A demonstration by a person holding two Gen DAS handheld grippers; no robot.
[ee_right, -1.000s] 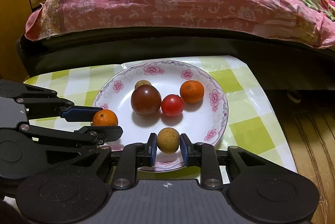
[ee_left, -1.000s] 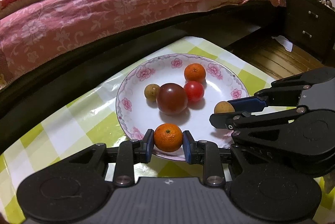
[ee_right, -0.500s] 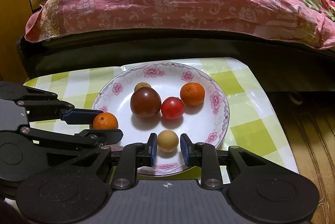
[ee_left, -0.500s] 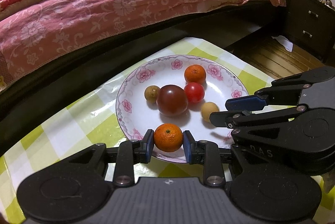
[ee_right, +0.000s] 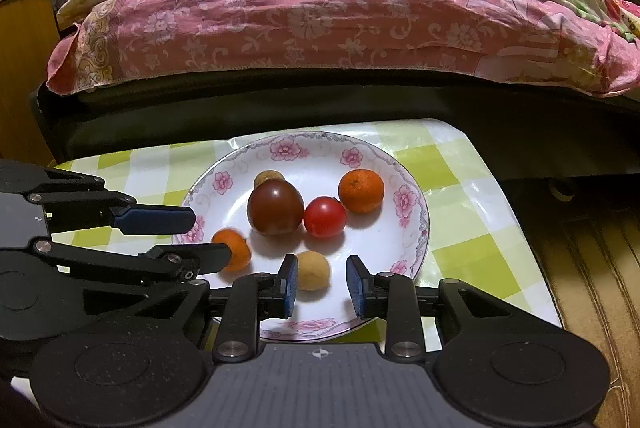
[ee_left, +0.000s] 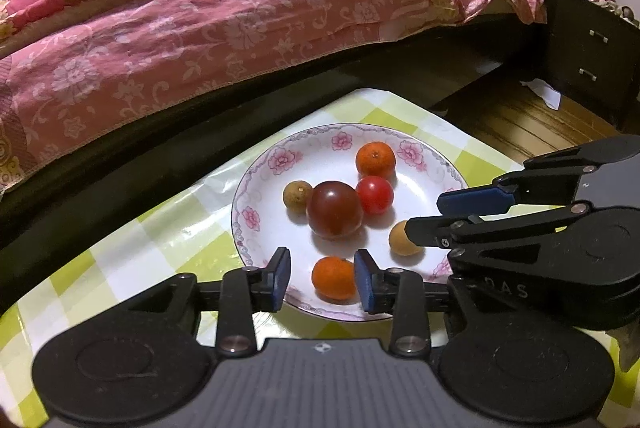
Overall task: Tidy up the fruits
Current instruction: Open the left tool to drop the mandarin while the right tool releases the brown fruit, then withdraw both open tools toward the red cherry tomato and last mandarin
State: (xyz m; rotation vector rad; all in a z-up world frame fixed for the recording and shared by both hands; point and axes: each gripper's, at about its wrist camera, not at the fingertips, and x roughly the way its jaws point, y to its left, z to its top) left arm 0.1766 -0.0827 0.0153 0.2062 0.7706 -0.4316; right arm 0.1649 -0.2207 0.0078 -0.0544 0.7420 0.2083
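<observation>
While the small orange [ee_left: 334,277] sits on the near rim of the flowered plate [ee_left: 256,188], your left gripper [ee_left: 323,280] has just been opening; its pads stand clear either side. Your right gripper [ee_right: 322,282] has just been opening too, the tan fruit [ee_right: 313,270] loose between its jaws, nearer the left pad. Deeper on the plate: dark tomato [ee_right: 275,207], red tomato [ee_right: 325,217], second orange [ee_right: 361,190], brown fruit [ee_left: 297,194]. Checked tablecloth [ee_right: 460,260] underneath, pink bedspread [ee_right: 304,24] beyond.
</observation>
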